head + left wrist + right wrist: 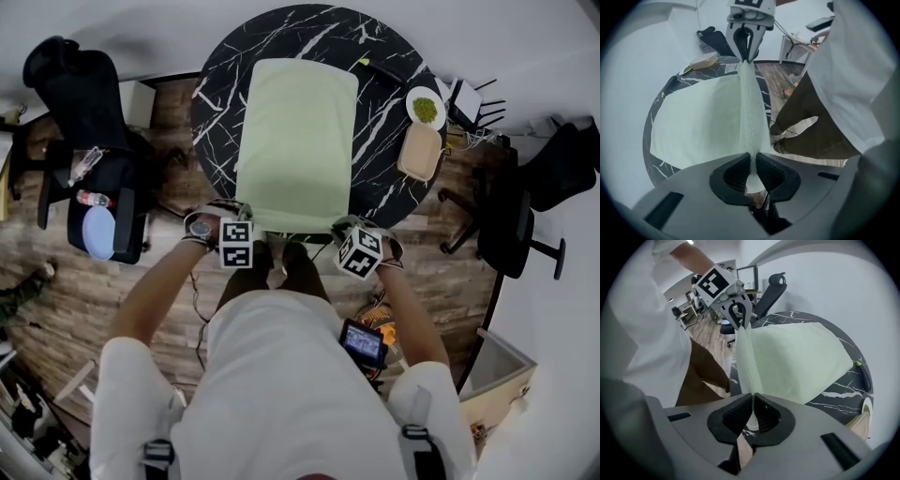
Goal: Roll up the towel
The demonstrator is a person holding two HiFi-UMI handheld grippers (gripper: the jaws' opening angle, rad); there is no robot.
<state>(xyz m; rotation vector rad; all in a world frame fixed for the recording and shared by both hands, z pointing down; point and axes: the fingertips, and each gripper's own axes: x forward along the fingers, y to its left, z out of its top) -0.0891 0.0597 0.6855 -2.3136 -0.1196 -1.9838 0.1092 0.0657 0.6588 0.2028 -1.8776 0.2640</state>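
fingers (733, 172) of the left gripper (753, 157) are pressed together on the towel (298, 141), with a thin fold of cloth pinched between the pads. fingers (735, 420) of the right gripper (753, 397) are likewise clamped on the towel, with cloth seen between the pads. both grippers are held at the near rim of the table (225, 75), left one over the towel's near left corner, right one over the near right corner. the near edge of the towel is lifted off the table and pulled in a taut ridge from one gripper to the other; each gripper is seen at the end of that ridge in the other gripper's view. the towel is pale green and rectangular, and the rest of it is laid flat across the table's middle, its far edge short of the far rim. the table is round, black with white veins. a white bowl (426, 106) with something green in it is seen at the table's right rim, and a tan tray (420, 150) just nearer along the same rim, both apart from the towel. a black office chair (84, 141) is stood on the wood floor left of the table. the person's dark-trousered legs are seen at the table's near side.
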